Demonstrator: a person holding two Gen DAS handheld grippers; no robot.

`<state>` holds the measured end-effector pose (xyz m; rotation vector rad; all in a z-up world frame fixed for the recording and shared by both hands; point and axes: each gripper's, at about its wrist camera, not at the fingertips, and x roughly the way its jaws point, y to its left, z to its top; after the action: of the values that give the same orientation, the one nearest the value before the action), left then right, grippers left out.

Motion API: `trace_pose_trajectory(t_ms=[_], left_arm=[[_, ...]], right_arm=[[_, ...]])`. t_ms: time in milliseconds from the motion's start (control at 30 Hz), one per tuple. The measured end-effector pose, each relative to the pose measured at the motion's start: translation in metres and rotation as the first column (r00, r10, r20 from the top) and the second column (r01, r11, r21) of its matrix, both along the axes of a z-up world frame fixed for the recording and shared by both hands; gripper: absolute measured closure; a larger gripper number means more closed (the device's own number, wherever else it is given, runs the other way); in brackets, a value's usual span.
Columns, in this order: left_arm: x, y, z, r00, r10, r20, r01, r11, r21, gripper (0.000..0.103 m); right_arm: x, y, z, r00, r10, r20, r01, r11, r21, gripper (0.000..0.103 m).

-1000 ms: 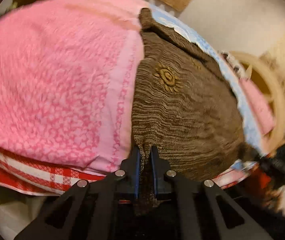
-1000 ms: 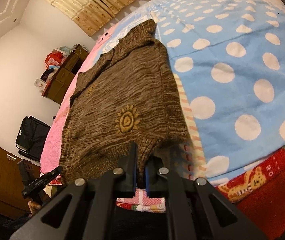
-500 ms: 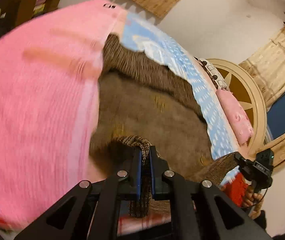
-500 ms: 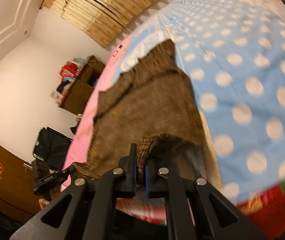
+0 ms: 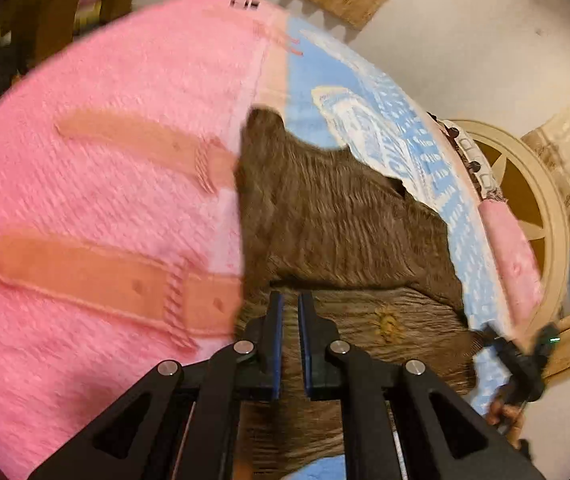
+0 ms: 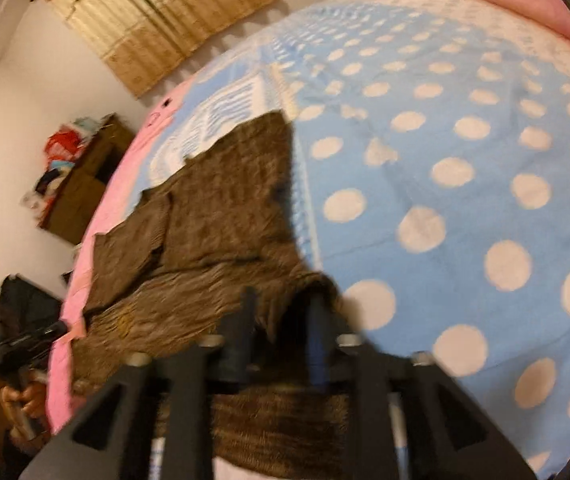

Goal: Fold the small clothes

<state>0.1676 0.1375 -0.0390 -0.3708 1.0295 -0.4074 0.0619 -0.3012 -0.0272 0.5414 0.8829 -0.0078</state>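
Brown knit sweater (image 5: 345, 216) lying flat on bed, straddling seam between pink blanket (image 5: 97, 200) and blue polka-dot blanket (image 6: 465, 184). Bottom hem already folded up over body: folded layer with small sun motif (image 5: 387, 322) on top, fold edge running crosswise just ahead of both claws. Long axis running away from both cameras, collar end farthest, near striped white-blue patch (image 6: 221, 116)

Left claw (image 5: 289, 314) sitting at sweater's pink-blanket edge, right claw (image 6: 281, 312) at polka-dot edge; each about equally close to own hem corner, sweater directly ahead and below both. Key relation for next move: folded hem edge lying right at claw tips, remaining body and sleeves extending beyond, so release here, then retreat without dragging fabric

Left claw: narrow, nearly closed, thin gap between blue pads (image 5: 277, 328). Knit visible through gap and below; probably pinching hem layer, pad contact not cleanly visible. Right claw: jaws opening, roughly mid-width, brown hem corner bunched between them but looking loose, pads not pressing. Right view motion-blurred, so contact unclear

Judgement: first fold placed, right side letting go, left side expected to follow. Risk: hem corner snagging on a pad and pulling fold back open on withdrawal

Outward: other claw visible at far edge of each view, person's hand (image 6: 19, 398) gripping handle of left one. Round wooden headboard (image 5: 525, 208) and pink pillow (image 5: 513, 256) at bed's head, bamboo blind (image 6: 157, 12) on wall, cluttered wooden cabinet (image 6: 81, 176), dark bag (image 6: 19, 300) on floor
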Motion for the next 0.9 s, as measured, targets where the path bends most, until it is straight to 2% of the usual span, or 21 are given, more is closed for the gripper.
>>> trace_pose_trajectory(t_ms=[67,100,133,167,200,233,267,300,333,367,433,500,600,633,667,700,733,800,833,867,900], left_arm=[[-0.011,0.003,0.007,0.998,0.01,0.06,-0.015,0.997,0.072,0.095],[-0.016,0.006,0.007,0.997,0.009,0.079,-0.016,0.996,0.089,0.095],[-0.024,0.009,0.007,0.995,0.01,0.099,-0.021,0.994,0.109,0.095],[-0.027,0.012,0.006,0.993,0.015,0.113,-0.03,0.991,0.128,0.095],[-0.034,0.014,0.004,0.991,0.024,0.133,-0.045,0.987,0.153,0.095],[-0.042,0.016,0.002,0.987,0.034,0.154,-0.063,0.981,0.182,0.095],[-0.046,0.018,0.0,0.985,0.044,0.169,-0.078,0.977,0.199,0.095],[-0.053,0.019,-0.002,0.981,0.055,0.184,-0.095,0.972,0.216,0.095],[-0.06,0.02,-0.004,0.978,0.066,0.197,-0.112,0.965,0.236,0.095],[-0.063,0.021,-0.005,0.976,0.074,0.205,-0.125,0.96,0.251,0.095],[-0.078,0.025,-0.007,0.97,0.088,0.228,-0.153,0.945,0.287,0.095],[-0.088,0.029,-0.006,0.961,0.09,0.261,-0.17,0.938,0.303,0.095],[-0.096,0.035,-0.006,0.953,0.054,0.298,-0.142,0.949,0.283,0.095],[-0.096,0.036,-0.006,0.956,0.045,0.289,-0.127,0.954,0.271,0.095],[-0.094,0.039,-0.008,0.962,0.035,0.272,-0.102,0.966,0.238,0.095],[-0.092,0.04,-0.009,0.966,0.03,0.257,-0.084,0.976,0.199,0.095],[-0.089,0.042,-0.011,0.97,0.031,0.241,-0.07,0.986,0.152,0.094],[-0.082,0.045,-0.017,0.979,0.044,0.199,-0.056,0.997,0.054,0.081],[-0.079,0.046,-0.019,0.981,0.059,0.183,-0.062,0.998,0.012,0.061],[-0.079,0.048,-0.02,0.981,0.079,0.179,-0.074,0.997,-0.033,0.046],[-0.08,0.05,-0.018,0.978,0.091,0.187,-0.081,0.995,-0.064,0.043]], right_arm=[[-0.01,0.007,0.019,0.994,-0.065,0.084,0.076,0.988,-0.133,0.044],[-0.018,0.019,0.034,0.986,-0.072,0.151,0.106,0.968,-0.226,0.04],[-0.025,0.038,0.047,0.977,-0.032,0.213,0.097,0.949,-0.301,0.04],[-0.027,0.054,0.054,0.97,0.028,0.242,0.056,0.942,-0.33,0.04],[-0.027,0.084,0.06,0.951,0.169,0.259,-0.072,0.936,-0.346,0.04],[-0.024,0.105,0.06,0.933,0.255,0.253,-0.159,0.925,-0.345,0.04],[-0.021,0.134,0.059,0.903,0.358,0.239,-0.265,0.9,-0.347,0.04],[-0.018,0.172,0.055,0.857,0.468,0.217,-0.377,0.855,-0.355,0.04],[-0.015,0.198,0.05,0.823,0.529,0.207,-0.442,0.825,-0.351,0.041],[-0.013,0.218,0.045,0.797,0.569,0.203,-0.487,0.804,-0.341,0.041],[-0.005,0.27,0.031,0.723,0.667,0.18,-0.603,0.736,-0.308,0.043],[-0.002,0.308,0.018,0.662,0.736,0.141,-0.671,0.666,-0.327,0.043],[0.0,0.347,-0.004,0.608,0.792,0.061,-0.718,0.581,-0.384,0.043],[0.003,0.352,-0.011,0.617,0.786,0.034,-0.709,0.575,-0.409,0.043],[0.007,0.354,-0.016,0.636,0.772,0.017,-0.7,0.585,-0.41,0.043],[0.012,0.35,-0.016,0.644,0.765,0.024,-0.703,0.604,-0.375,0.043],[0.015,0.342,-0.015,0.662,0.748,0.044,-0.701,0.639,-0.316,0.043],[0.019,0.329,-0.013,0.695,0.716,0.07,-0.683,0.687,-0.25,0.043],[0.02,0.329,-0.013,0.701,0.709,0.07,-0.677,0.693,-0.248,0.043],[0.02,0.329,-0.014,0.707,0.705,0.057,-0.671,0.694,-0.262,0.043],[0.021,0.33,-0.018,0.705,0.708,0.028,-0.674,0.682,-0.286,0.043]])
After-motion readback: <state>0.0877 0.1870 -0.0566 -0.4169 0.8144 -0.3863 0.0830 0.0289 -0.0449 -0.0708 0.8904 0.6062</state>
